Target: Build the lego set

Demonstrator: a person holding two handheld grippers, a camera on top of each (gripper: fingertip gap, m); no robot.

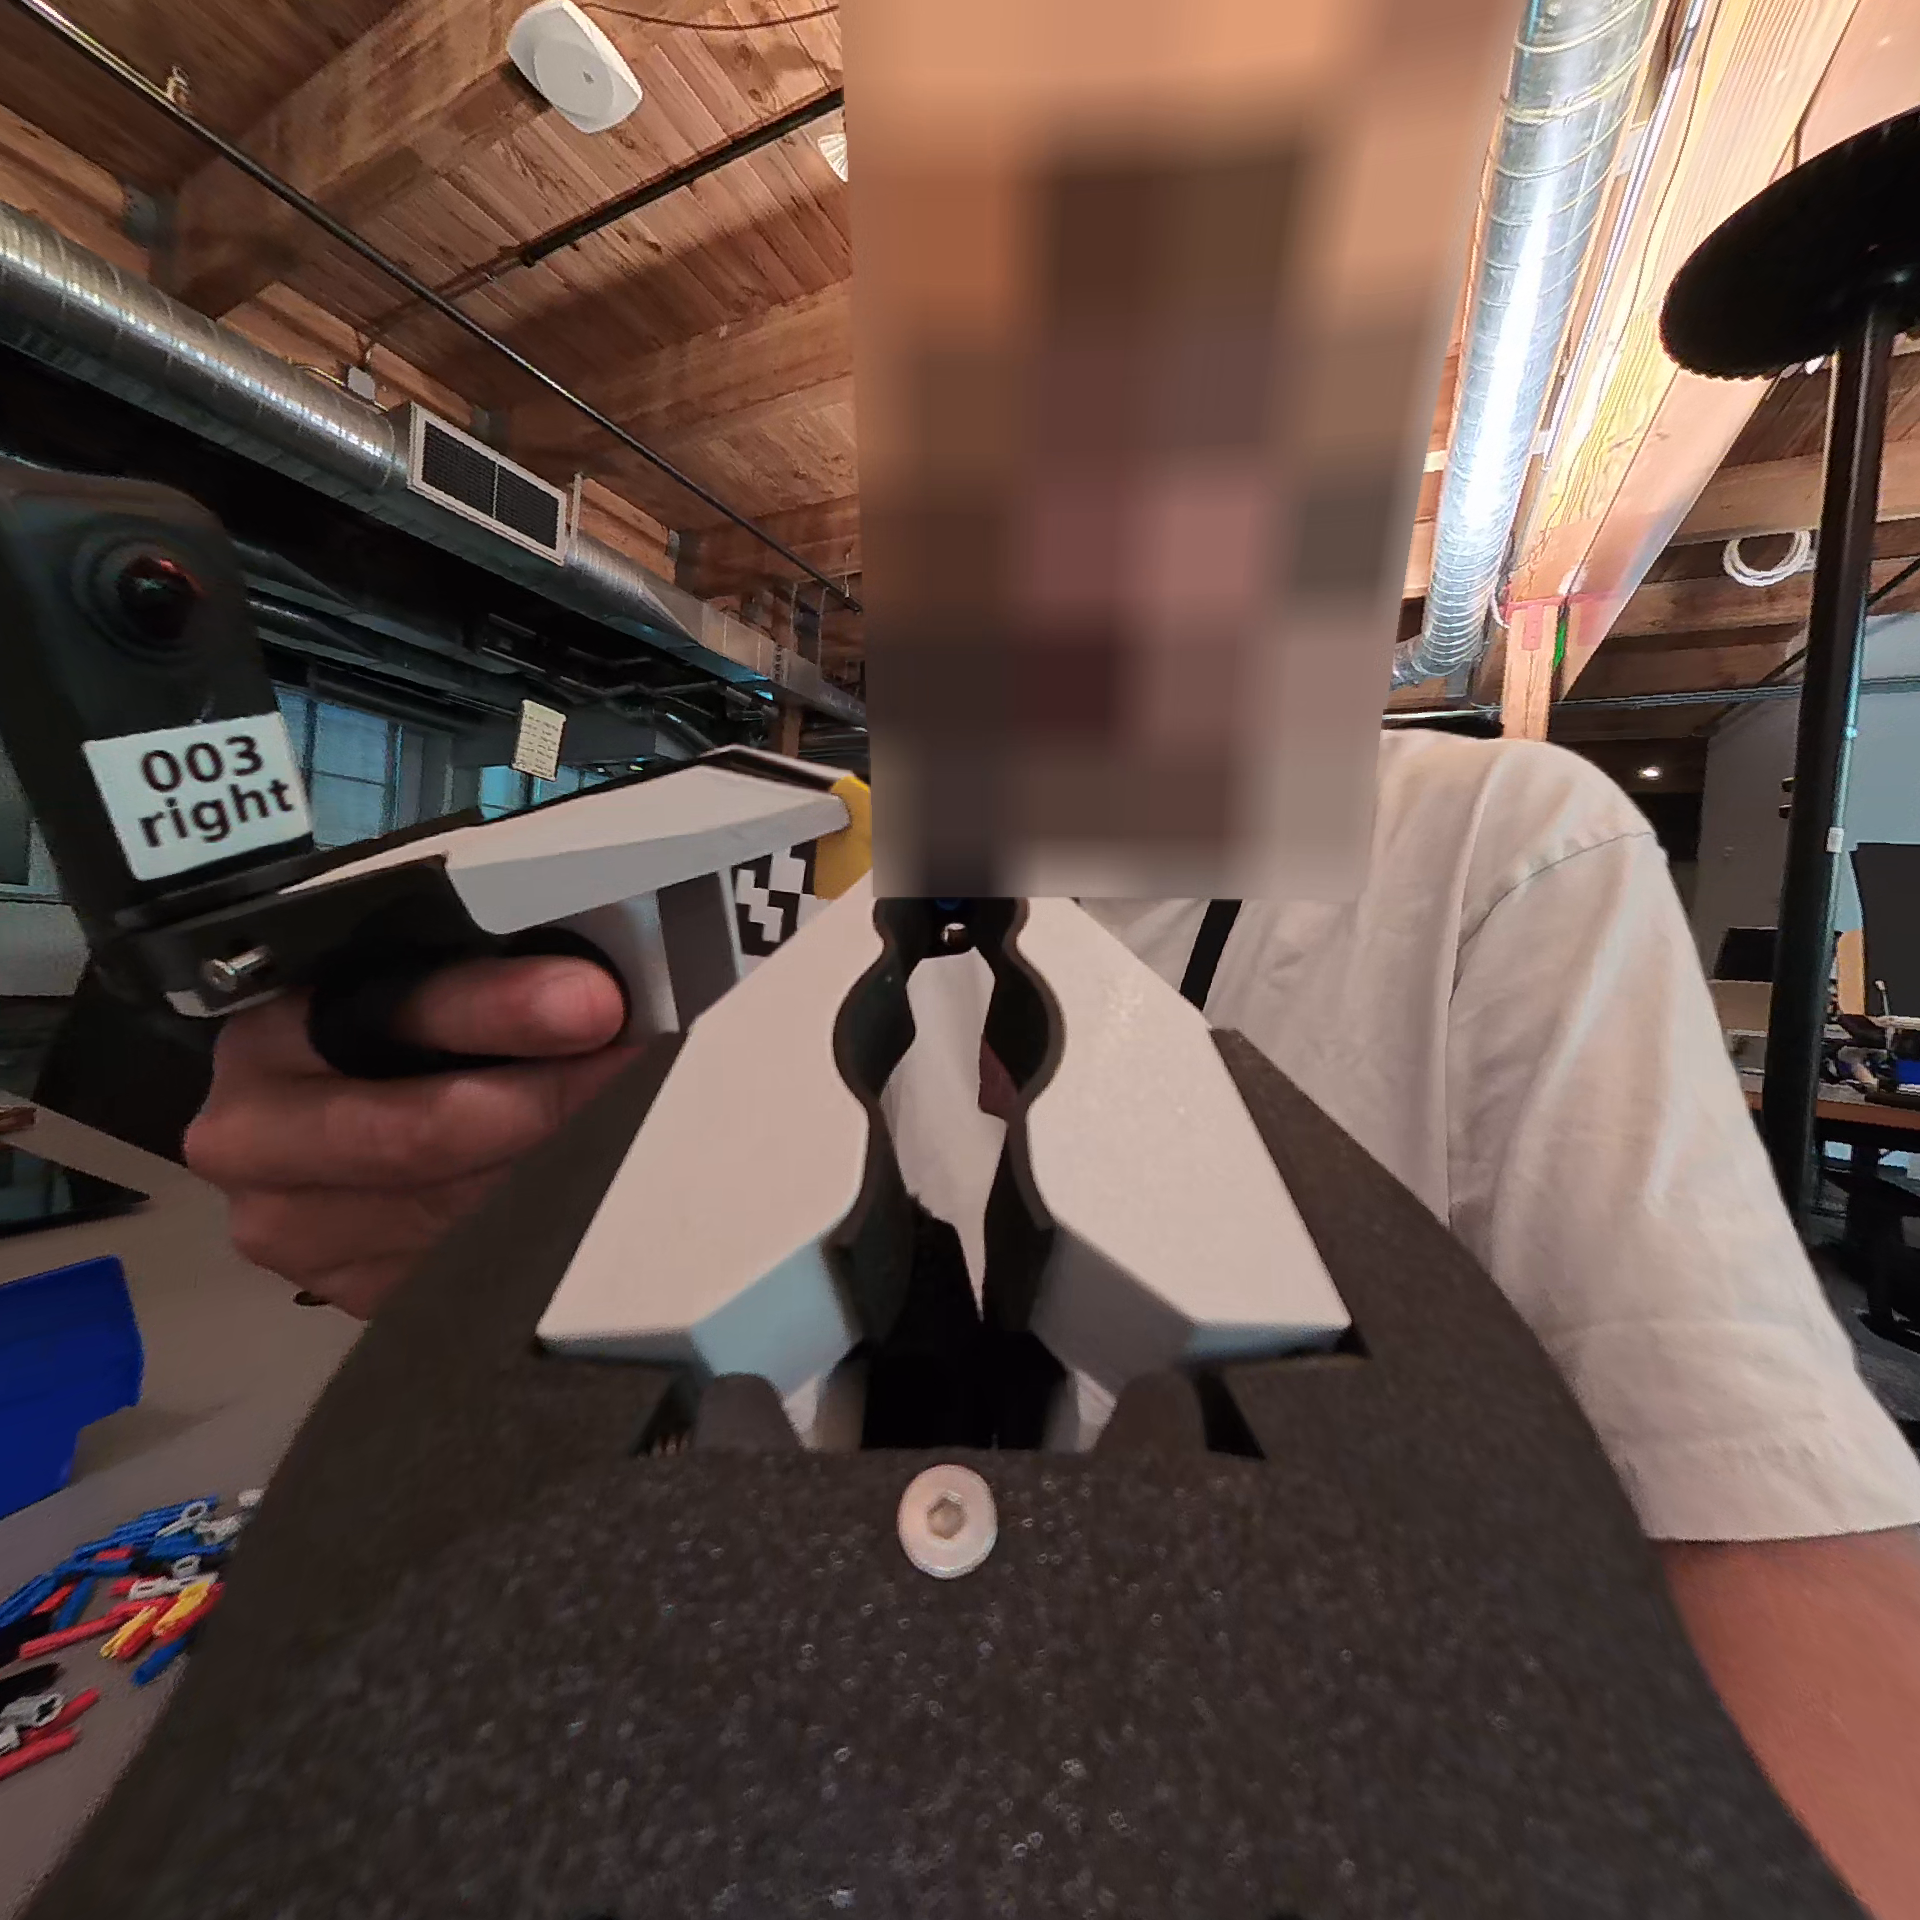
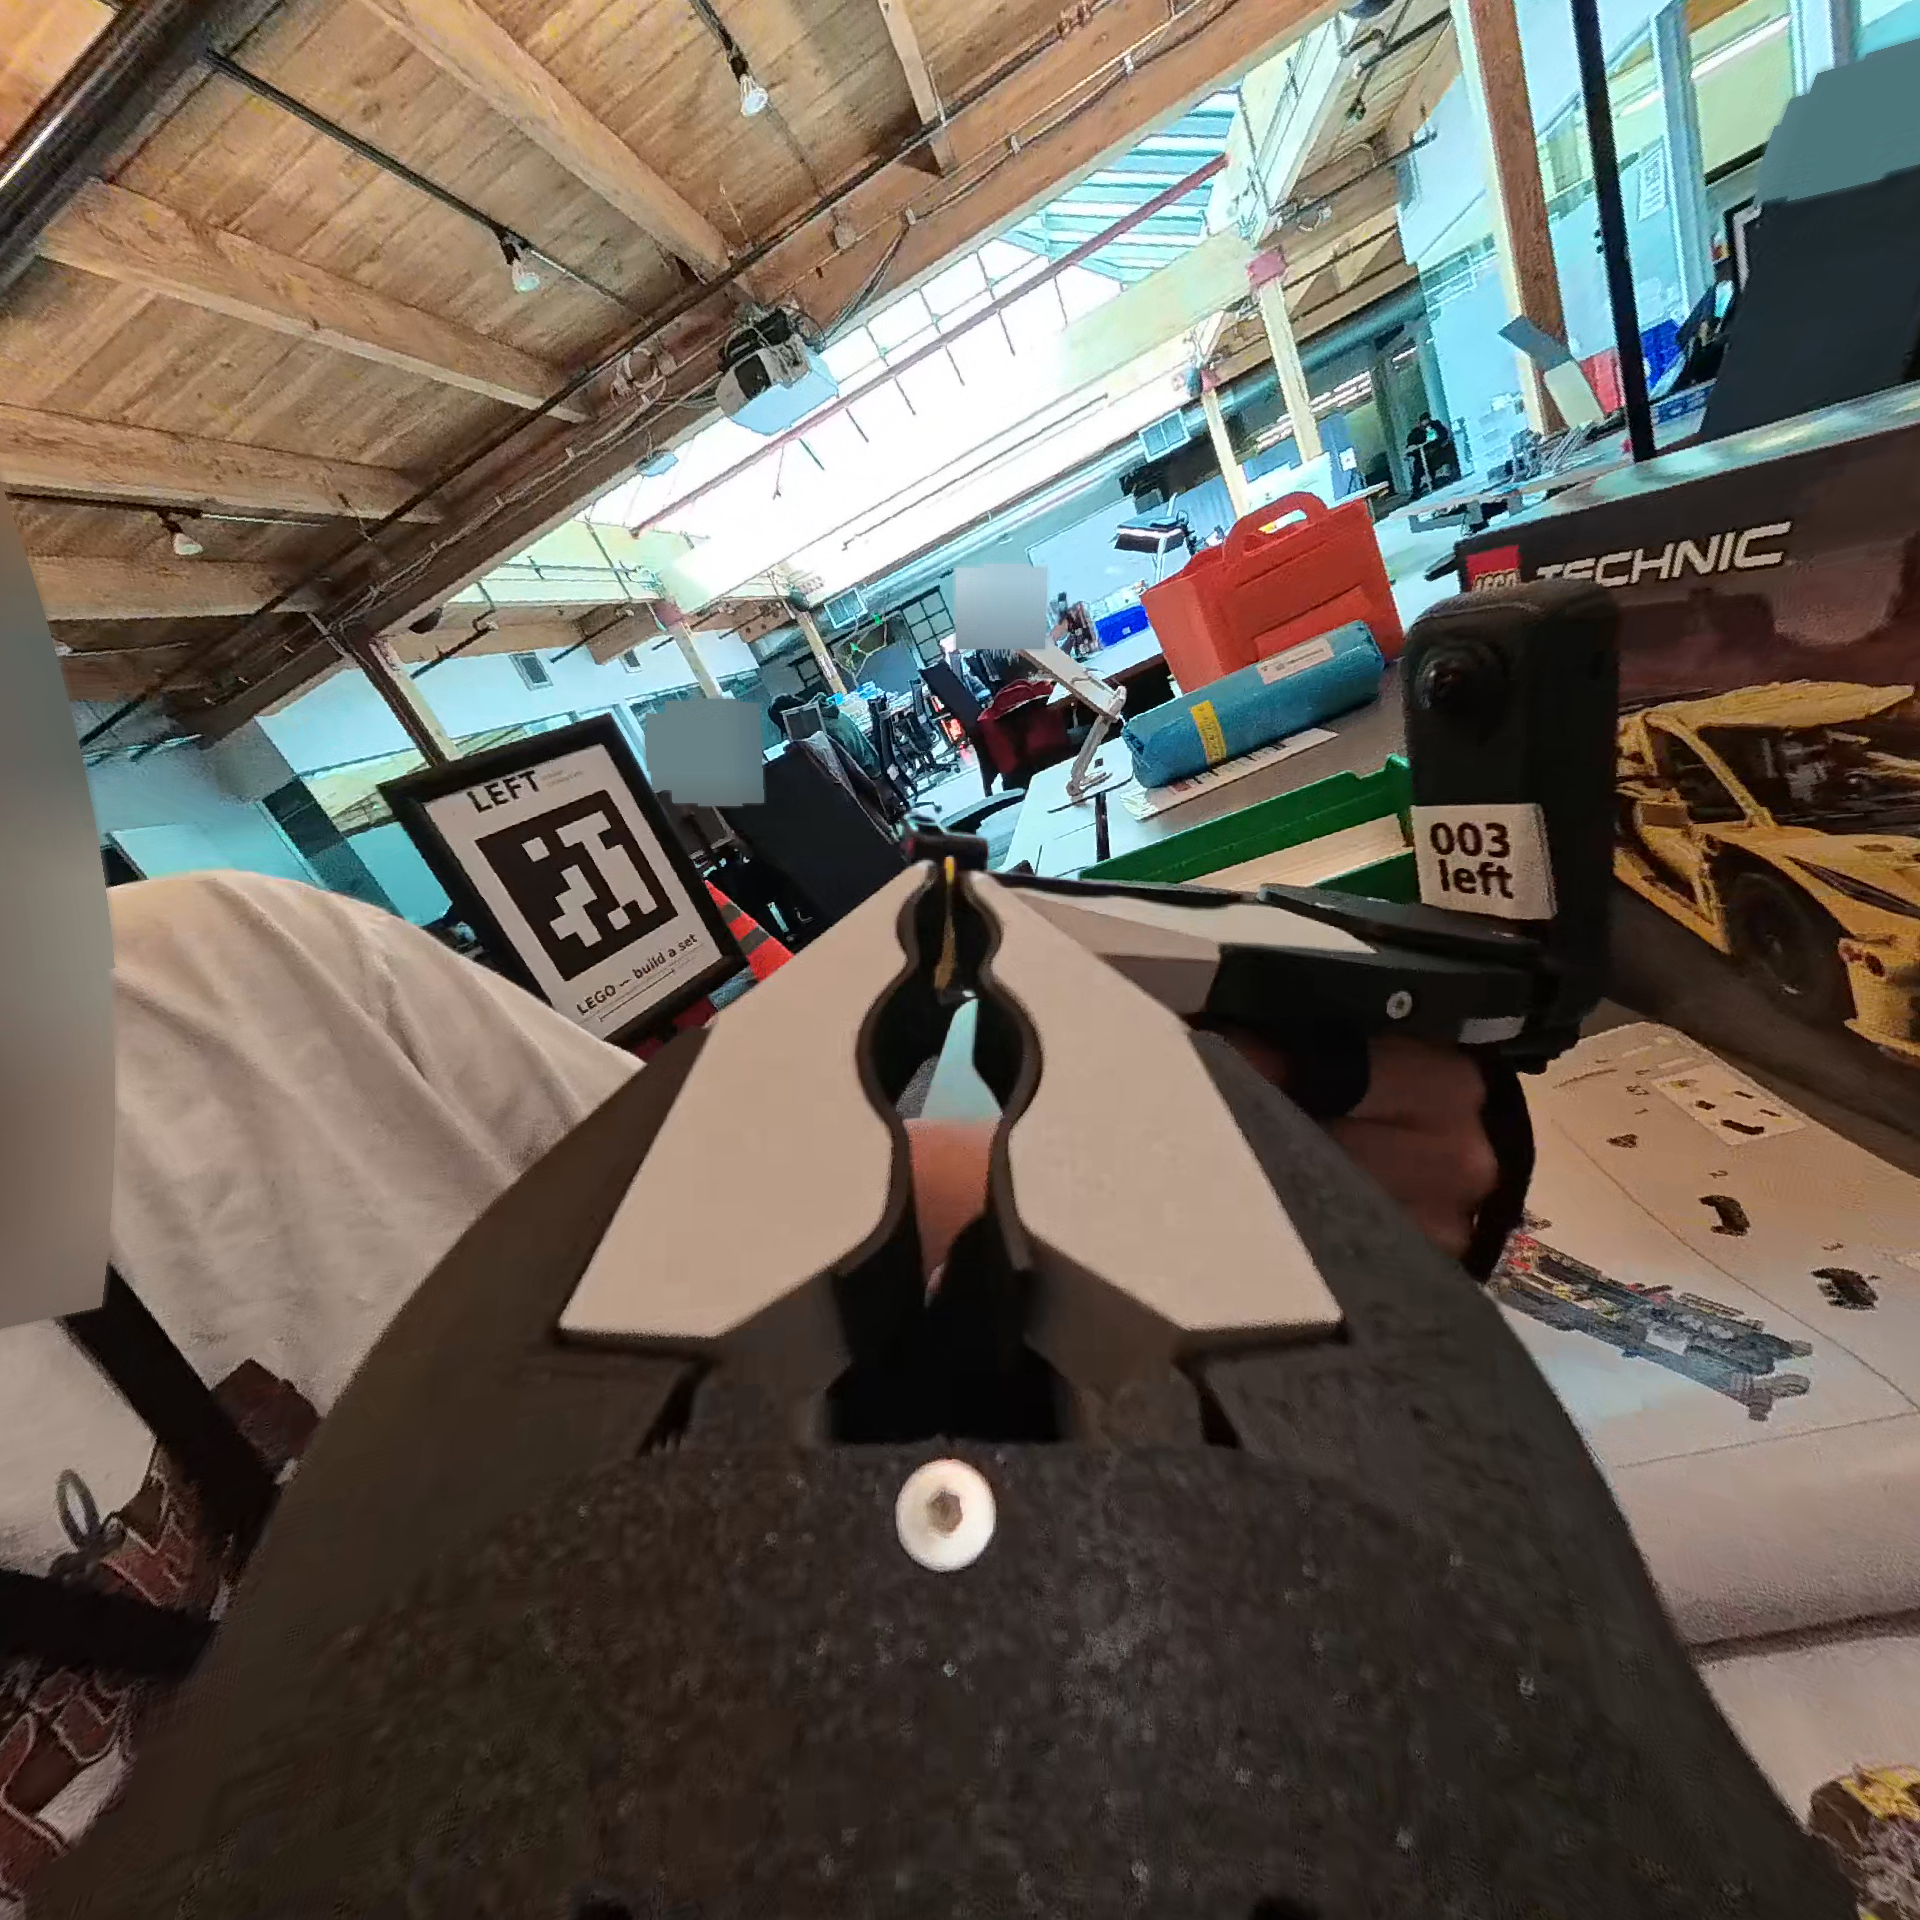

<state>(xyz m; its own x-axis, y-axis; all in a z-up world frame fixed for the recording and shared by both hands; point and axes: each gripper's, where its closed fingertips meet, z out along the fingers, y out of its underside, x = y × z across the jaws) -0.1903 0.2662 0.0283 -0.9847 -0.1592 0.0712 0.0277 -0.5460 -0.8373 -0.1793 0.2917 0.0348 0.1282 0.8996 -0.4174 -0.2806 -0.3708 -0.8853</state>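
Both grippers are raised off the table and aimed toward the person in a white T-shirt [image 1: 1507,1039].

Left gripper [image 1: 951,930]: fingers nearly together at the tips, pinching a small blue piece [image 1: 948,906] that is partly hidden under the blur patch. Right gripper [image 2: 951,894]: tips pressed on a thin yellow piece [image 2: 948,935] that stands on edge between them. In the left wrist view the right gripper crosses in from the left, carrying something yellow at its tip next to the left gripper's tips; whether the pieces touch cannot be told.

Obstructions: each gripper's dark body fills the lower half of its own view, hiding most of the table.

Surface: tan table [image 1: 156,1382]. Loose red, blue, yellow and black building pieces [image 1: 114,1600] lie scattered at lower left, well below the grippers. A blue bin [image 1: 62,1371] stands just behind them; contents not visible. Printed instruction sheets [image 2: 1683,1247] lie flat on the right, with the set's box [image 2: 1766,810], showing a yellow car, upright behind them. A green tray [image 2: 1247,831] sits beyond; contents hidden.

Room: open workshop with a wooden beam ceiling, silver ducts [image 1: 1496,343], a framed marker sign [image 2: 571,873] and an orange case [image 2: 1278,592] on a far table.
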